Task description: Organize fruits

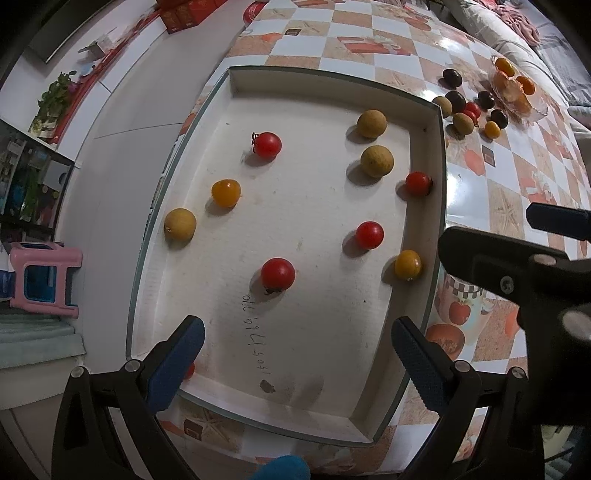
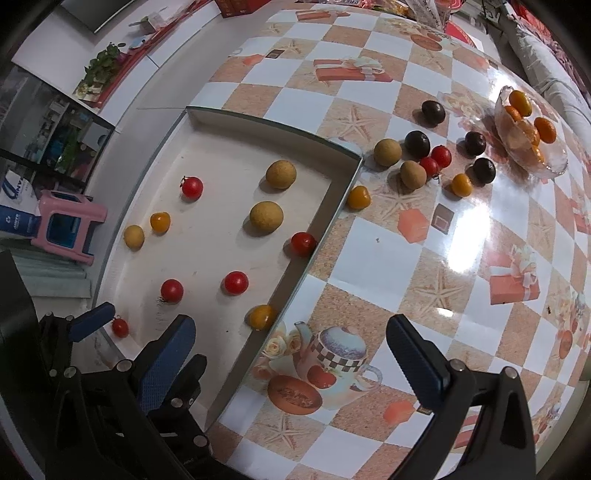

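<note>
The checkered worktop (image 2: 369, 258) is carrying a shallow white tray (image 1: 432, 206) along its left edge, with cherry tomatoes (image 1: 277, 272), yellow ones (image 1: 225, 192) and tan longans (image 1: 376, 161) lying scattered inside. More loose fruit (image 2: 413, 173) is sitting near the far right corner beside a glass dish (image 2: 532, 147). Left tongs (image 1: 297, 363) are hovering spread wide over the tray's near end, gripping nothing; right tongs (image 2: 291, 363) are gaping empty too.

Empty left gripper (image 1: 297, 354) gapes above tray (image 1: 424, 236), perhaps ten fruits.

Pink stool (image 2: 70, 225) on the floor, potted plant (image 2: 101, 66) on a ledge, red boxes (image 1: 183, 13).
</note>
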`<state>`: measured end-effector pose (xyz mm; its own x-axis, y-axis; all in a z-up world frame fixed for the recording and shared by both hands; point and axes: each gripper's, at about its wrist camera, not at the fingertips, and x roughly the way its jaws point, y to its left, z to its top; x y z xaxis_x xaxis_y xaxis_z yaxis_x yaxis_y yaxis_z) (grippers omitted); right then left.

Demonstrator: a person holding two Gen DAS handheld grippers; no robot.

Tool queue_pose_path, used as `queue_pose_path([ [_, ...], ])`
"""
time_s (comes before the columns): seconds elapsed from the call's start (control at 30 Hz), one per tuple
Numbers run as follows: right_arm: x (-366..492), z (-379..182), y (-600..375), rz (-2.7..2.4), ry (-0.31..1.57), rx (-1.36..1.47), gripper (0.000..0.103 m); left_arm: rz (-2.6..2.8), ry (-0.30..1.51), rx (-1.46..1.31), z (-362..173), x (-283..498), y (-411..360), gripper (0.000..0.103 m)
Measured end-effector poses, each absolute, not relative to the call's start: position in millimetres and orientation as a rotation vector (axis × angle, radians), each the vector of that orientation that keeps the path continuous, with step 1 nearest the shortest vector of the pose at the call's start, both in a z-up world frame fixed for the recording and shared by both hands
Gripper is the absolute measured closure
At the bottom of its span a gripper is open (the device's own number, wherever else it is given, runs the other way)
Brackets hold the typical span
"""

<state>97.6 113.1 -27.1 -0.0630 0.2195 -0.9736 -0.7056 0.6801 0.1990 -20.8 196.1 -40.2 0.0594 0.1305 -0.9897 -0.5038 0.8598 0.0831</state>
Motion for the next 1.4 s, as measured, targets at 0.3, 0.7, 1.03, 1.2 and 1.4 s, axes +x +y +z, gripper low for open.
queue_pose_path([
  [0.3,96.7,-27.2,115.0,0.797,1.443,-0.45,0.0,0.49,1.436,-0.311,-40.7,-21.8,195.6,0.002],
  [0.7,94.7,-26.5,117.1,0.8,1.441,-0.452,0.0,0.489,1.435,-0.314,-40.6,-21.8,195.3,0.002],
  [1.03,90.5,-28.2,118.8,0.803,1.435,-0.476,0.0,0.478,1.437,-0.33,-42.3,-22.9,195.3,0.002],
  [1.2,89.1,-29.0,120.5,0.805,1.425,-0.499,0.0,0.479,1.434,-0.342,-43.4,-24.2,196.6,0.002],
  [1.4,90.3,-29.6,120.8,0.805,1.426,-0.503,0.0,0.467,1.43,-0.334,-43.2,-23.3,194.8,0.002],
])
